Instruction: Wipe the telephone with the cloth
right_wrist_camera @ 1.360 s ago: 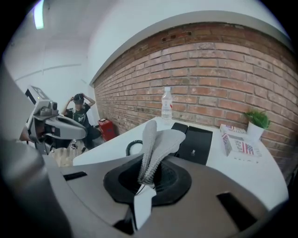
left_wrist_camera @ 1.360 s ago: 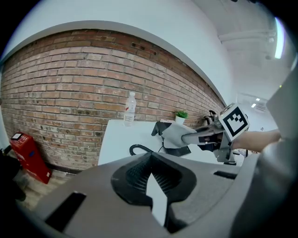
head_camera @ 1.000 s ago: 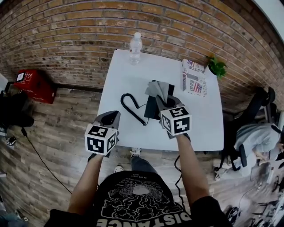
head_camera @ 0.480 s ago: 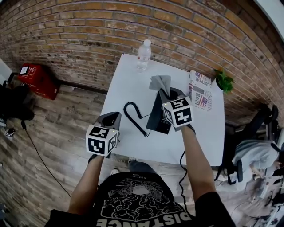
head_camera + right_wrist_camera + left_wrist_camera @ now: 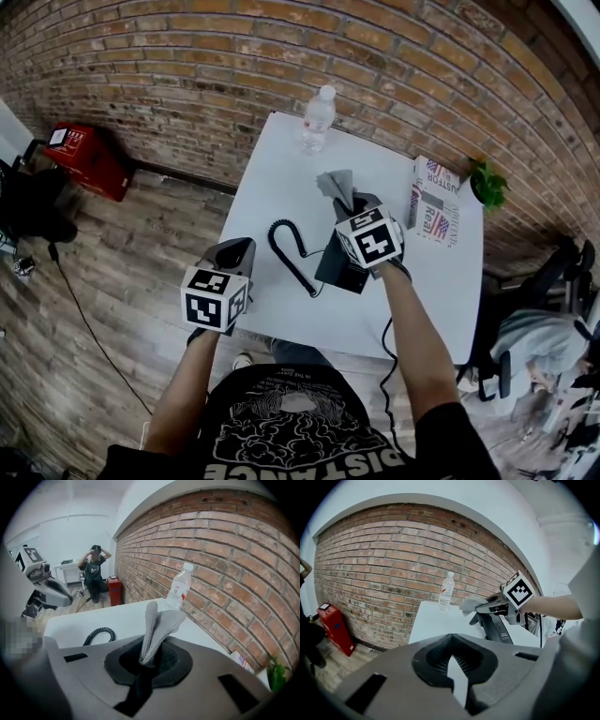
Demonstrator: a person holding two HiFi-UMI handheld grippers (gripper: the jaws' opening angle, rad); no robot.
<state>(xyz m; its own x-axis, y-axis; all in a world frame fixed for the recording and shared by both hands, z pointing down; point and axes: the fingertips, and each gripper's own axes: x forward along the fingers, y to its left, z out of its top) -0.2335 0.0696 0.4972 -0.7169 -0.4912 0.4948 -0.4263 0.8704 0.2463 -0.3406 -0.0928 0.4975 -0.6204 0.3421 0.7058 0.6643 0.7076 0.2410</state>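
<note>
A black telephone (image 5: 336,264) lies on the white table (image 5: 281,178), and its coiled cord (image 5: 287,251) curls to its left. My right gripper (image 5: 356,208) hovers over the phone's far end, shut on a grey cloth (image 5: 337,186) that sticks out toward the wall. In the right gripper view the folded cloth (image 5: 157,625) rises from the right gripper (image 5: 149,660). My left gripper (image 5: 236,249) hangs off the table's front left edge, shut and holding nothing. The left gripper view looks past the left gripper (image 5: 452,653) to the telephone (image 5: 499,630) and the cloth (image 5: 471,604).
A water bottle (image 5: 319,117) stands at the table's far edge against the brick wall. A printed magazine (image 5: 433,208) and a small plant (image 5: 489,185) sit at the far right. A red box (image 5: 84,159) is on the floor to the left. A person (image 5: 96,571) stands far off.
My right gripper has carried the cloth a little farther along the telephone toward the wall. The head view has shifted. My left gripper has stayed put.
</note>
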